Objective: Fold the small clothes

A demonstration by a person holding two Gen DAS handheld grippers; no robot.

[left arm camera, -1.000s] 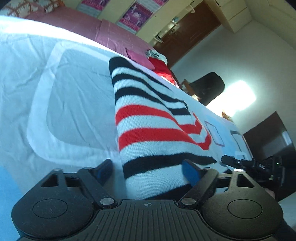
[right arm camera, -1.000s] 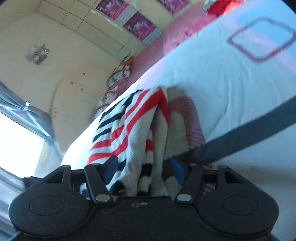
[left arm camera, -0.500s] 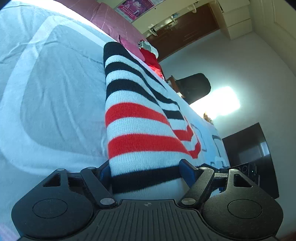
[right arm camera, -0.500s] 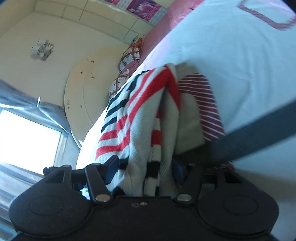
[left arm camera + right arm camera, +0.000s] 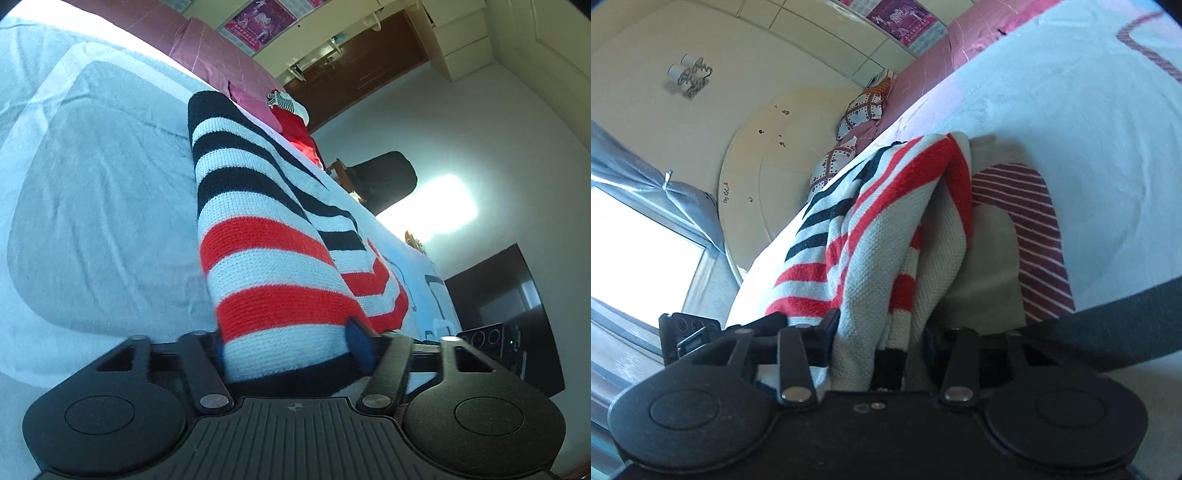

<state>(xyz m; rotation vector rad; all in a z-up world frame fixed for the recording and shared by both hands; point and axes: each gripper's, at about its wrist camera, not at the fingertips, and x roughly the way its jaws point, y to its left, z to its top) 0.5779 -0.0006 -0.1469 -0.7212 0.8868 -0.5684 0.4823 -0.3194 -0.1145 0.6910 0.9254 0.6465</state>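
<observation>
While left view shows sweater [image 5: 266,236] flat | right: bunched folds [image 5: 886,236]

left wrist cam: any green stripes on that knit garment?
No. The striped knit garment on the bed cover shows only black, white and red bands.

Both cameras sit low and close at the near end of the striped knit garment [image 5: 258,236]. The left wrist view looks along it toward the wardrobe [image 5: 354,70]; the right wrist view looks along it toward the round headboard [image 5: 775,155]. Both share the garment and the bedspread [image 5: 1052,99].
</observation>
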